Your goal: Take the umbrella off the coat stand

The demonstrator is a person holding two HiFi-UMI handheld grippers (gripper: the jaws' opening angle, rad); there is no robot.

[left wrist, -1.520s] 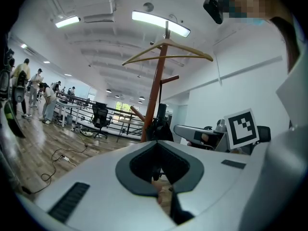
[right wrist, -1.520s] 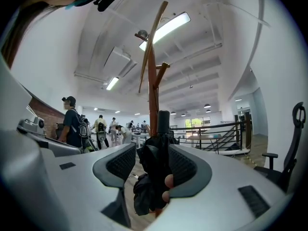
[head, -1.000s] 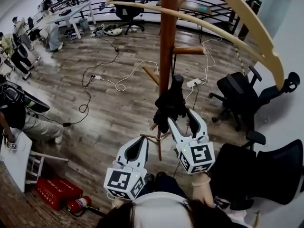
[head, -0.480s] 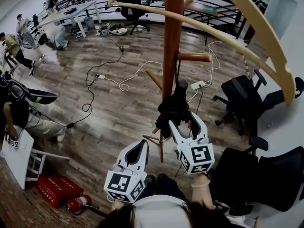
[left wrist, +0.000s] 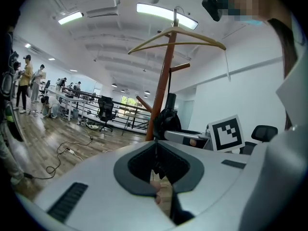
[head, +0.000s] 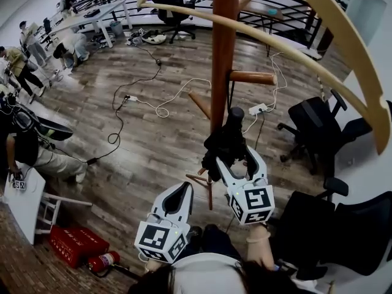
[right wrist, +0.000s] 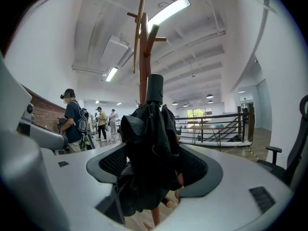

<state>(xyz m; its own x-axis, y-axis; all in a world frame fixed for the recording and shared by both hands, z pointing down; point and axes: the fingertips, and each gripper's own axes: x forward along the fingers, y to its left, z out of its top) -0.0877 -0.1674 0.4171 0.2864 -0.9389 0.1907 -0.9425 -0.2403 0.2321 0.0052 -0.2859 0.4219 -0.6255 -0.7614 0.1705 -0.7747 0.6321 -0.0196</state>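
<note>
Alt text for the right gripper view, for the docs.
A folded black umbrella fills the gap between the right gripper's wide jaws, which have just been opening and are not clamped on it. The wooden coat stand rises behind it; people stand at left, a railing at right.

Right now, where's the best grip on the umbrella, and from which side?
Probably mid-bundle of the folded umbrella, below its top handle, from the person's side: it hangs upright beside the coat stand. The right tool, jaws just opened, straddles it.
</note>
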